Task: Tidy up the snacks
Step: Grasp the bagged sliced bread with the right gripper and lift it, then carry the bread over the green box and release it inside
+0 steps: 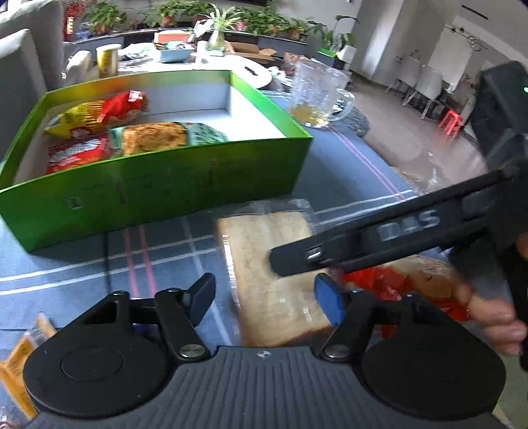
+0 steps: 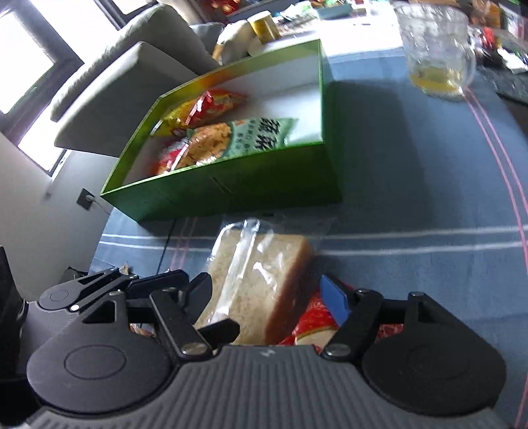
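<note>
**Nearest**
- Left tongs (image 1: 264, 297): half wide. The blue pad touches the right edge of the bread loaf (image 1: 264, 264); the black pad stands clear of its left edge.
- Right tongs (image 2: 267, 295): half wide, astride the same loaf. The black pad is against the clear wrap and the blue pad is just off it. Neither pair plainly grips.
- Red packet (image 2: 313, 316): partly under the loaf, at the right tongs' blue pad.
- Left view only: a hand (image 1: 495, 316) on the right tongs' handle, and an orange packet (image 1: 19, 363) well left of the left tongs.
- Right view only: one finger of the left tongs lying across the loaf's near end.

**Beyond the tips**
- Striped blue cloth (image 1: 99, 257).
- Green box (image 1: 148, 198), holding a green-printed packet (image 2: 237, 142) and a red-yellow packet (image 1: 99, 114).

**Farther right**
- Glass mug (image 1: 316, 95).

**Farthest**
- Potted plants (image 1: 105, 16), left view only.
- Grey sofa (image 2: 115, 76).
</note>
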Tool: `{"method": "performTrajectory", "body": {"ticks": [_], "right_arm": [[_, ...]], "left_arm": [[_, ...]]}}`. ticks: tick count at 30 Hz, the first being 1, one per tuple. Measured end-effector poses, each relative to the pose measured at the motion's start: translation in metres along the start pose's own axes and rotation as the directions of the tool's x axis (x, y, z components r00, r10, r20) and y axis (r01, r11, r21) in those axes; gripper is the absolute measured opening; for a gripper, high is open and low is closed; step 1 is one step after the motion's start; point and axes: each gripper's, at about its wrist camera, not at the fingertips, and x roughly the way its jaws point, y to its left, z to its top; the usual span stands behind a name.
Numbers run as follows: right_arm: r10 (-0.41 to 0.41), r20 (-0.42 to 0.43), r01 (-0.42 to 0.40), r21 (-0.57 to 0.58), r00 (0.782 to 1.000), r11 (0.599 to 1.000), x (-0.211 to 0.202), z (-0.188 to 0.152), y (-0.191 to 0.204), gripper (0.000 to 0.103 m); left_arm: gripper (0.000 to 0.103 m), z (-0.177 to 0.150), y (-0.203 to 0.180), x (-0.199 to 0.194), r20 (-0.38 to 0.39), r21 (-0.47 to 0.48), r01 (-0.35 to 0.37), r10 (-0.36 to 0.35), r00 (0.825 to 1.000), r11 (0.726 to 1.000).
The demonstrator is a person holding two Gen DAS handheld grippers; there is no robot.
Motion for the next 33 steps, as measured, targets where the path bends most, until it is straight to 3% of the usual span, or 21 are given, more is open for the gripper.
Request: {"method": "performTrajectory", "body": {"ticks": [7,12,18,26,33], "right_arm": [[-0.005,0.051,0.005,-0.002,0.999,1.0,0.004,-0.004,0.01,0.055],[0.054,0.144,-0.052,-0.016,0.988,0.999,-0.023,-0.007,0.016,0.055],[0.095,0.288,-0.069,-0.099,0.953,0.993,-0.057,0.004,0.035,0.055],[0.121,0.341,-0.091,-0.104,0.932,0.99,-0.054,0.044,0.04,0.055],[0.074,0.34,-0.03,-0.132,0.937,0.991,-0.044,0.078,0.044,0.055]], "left_arm": [[0.06,-0.002,-0.014,-0.008,0.049,0.032,-0.027,0.025,0.998,0.999],[0.06,0.005,-0.024,-0.04,0.158,0.07,-0.051,0.039,0.987,0.996],[0.06,0.027,-0.033,-0.063,0.274,0.122,-0.107,0.07,0.959,0.987],[0.06,0.069,-0.018,-0.06,0.316,0.091,-0.135,0.099,0.943,0.987],[0.06,0.103,0.002,-0.032,0.301,0.022,-0.13,0.117,0.946,0.991]]}}
